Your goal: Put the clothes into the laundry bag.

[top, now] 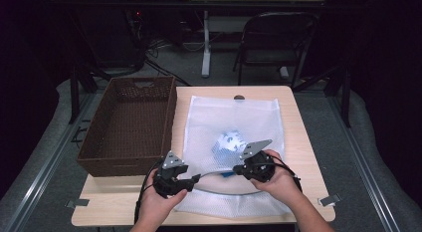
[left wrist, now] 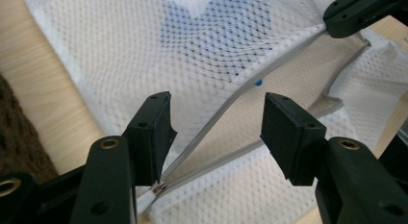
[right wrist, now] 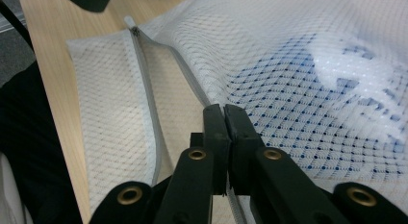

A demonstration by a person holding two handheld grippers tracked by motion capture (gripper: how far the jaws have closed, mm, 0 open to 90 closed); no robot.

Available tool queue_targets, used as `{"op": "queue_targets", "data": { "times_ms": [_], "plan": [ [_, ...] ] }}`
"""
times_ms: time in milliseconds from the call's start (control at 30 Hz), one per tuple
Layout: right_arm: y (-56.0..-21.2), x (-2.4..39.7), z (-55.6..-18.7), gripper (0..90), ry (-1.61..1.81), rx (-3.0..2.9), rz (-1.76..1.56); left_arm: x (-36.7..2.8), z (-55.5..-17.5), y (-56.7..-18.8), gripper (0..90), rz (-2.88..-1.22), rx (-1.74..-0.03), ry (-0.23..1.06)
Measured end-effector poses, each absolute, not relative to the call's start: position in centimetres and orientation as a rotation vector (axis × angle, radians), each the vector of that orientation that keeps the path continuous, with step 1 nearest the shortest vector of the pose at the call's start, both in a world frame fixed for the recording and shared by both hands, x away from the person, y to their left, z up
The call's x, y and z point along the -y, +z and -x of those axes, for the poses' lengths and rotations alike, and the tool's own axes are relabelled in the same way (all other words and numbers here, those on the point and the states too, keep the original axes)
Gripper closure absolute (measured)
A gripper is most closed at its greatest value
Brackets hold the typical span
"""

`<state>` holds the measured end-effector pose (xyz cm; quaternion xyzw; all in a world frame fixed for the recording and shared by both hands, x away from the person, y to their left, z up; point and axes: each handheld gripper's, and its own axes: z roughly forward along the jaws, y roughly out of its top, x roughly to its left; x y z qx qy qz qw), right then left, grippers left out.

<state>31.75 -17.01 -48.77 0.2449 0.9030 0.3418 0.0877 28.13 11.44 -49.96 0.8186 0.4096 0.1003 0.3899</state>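
White mesh zippered laundry bag [top: 231, 137] lay flat on counter [top: 293, 122]. Right gripper [right wrist: 224, 111] clenched the bag's upper zipper edge [right wrist: 192, 84]. Left gripper [left wrist: 216, 118] released, jaws straddling the zipper; slider [left wrist: 159, 187] just beside left jaw, nearest the left hand.

Mesh laundry bag [top: 231, 123] lies on table [top: 298, 137], right half, reaching near front edge; garment [top: 230, 141] inside it. Wicker basket [top: 130, 123] just beside, overhanging left edge.
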Motion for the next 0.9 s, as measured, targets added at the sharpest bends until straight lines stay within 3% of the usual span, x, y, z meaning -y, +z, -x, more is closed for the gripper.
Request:
{"op": "queue_targets", "data": {
  "times_ms": [900],
  "plan": [
    [-53.7, 17.8, -31.3, 88.3, 0.980, -2.720, -0.792, -12.9, -28.0, -52.7, 45.7, -2.101, -1.105, 0.258]
  ]
}}
